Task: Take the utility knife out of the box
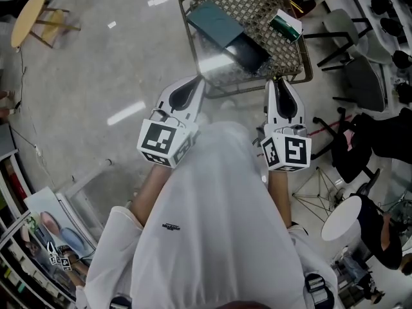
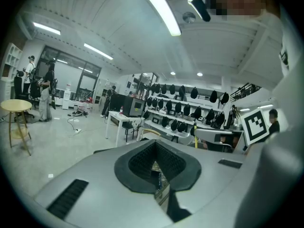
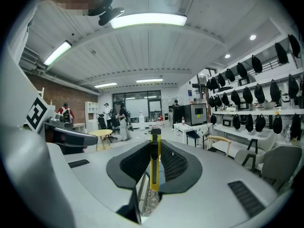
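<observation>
A yellow utility knife (image 3: pixel 154 167) stands upright between the black pads of my right gripper (image 3: pixel 155 158), which is shut on it. In the head view this right gripper (image 1: pixel 279 82) hovers at the near edge of a wire-mesh table (image 1: pixel 302 62). On the mesh lies a dark teal box (image 1: pixel 217 22), its inner tray (image 1: pixel 250 52) slid out toward me. My left gripper (image 1: pixel 197 82) is level with the right one at the table's near left. Its jaws (image 2: pixel 159 175) are shut with nothing between them. I cannot make out the knife in the head view.
A small green box (image 1: pixel 285 24) lies at the mesh table's far right corner. Grey chairs (image 1: pixel 360 76) and a round white stool (image 1: pixel 341 219) stand to the right. A wooden stool (image 1: pixel 29 18) is at the far left, with shelving (image 1: pixel 26 250) near left.
</observation>
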`<state>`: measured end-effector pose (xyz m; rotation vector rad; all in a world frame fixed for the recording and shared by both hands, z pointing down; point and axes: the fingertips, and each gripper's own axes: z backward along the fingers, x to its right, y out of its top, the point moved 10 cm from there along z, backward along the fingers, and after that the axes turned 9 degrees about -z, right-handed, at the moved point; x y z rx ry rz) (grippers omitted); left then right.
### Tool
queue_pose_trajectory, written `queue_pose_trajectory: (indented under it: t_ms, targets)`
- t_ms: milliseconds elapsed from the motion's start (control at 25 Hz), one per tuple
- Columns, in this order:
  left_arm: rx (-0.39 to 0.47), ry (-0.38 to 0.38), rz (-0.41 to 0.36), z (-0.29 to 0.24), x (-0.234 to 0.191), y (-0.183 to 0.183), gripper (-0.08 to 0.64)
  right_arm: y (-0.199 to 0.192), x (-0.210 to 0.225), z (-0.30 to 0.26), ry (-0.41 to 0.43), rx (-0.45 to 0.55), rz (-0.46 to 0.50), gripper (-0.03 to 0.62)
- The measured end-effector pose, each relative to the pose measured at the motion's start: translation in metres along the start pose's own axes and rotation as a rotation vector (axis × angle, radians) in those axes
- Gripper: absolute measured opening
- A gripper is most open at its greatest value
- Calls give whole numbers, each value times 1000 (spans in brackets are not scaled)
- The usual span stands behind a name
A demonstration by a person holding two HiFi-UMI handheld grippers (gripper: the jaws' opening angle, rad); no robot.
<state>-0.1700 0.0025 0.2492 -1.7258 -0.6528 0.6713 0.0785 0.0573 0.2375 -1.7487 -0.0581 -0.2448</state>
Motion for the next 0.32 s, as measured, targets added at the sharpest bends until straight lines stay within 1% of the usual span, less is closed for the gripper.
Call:
queue_pose_trajectory:
  t_ms: [320]
  targets:
    - [-11,2,6,-2,2,-1,0,1,3,-2,1,-3,-12,54]
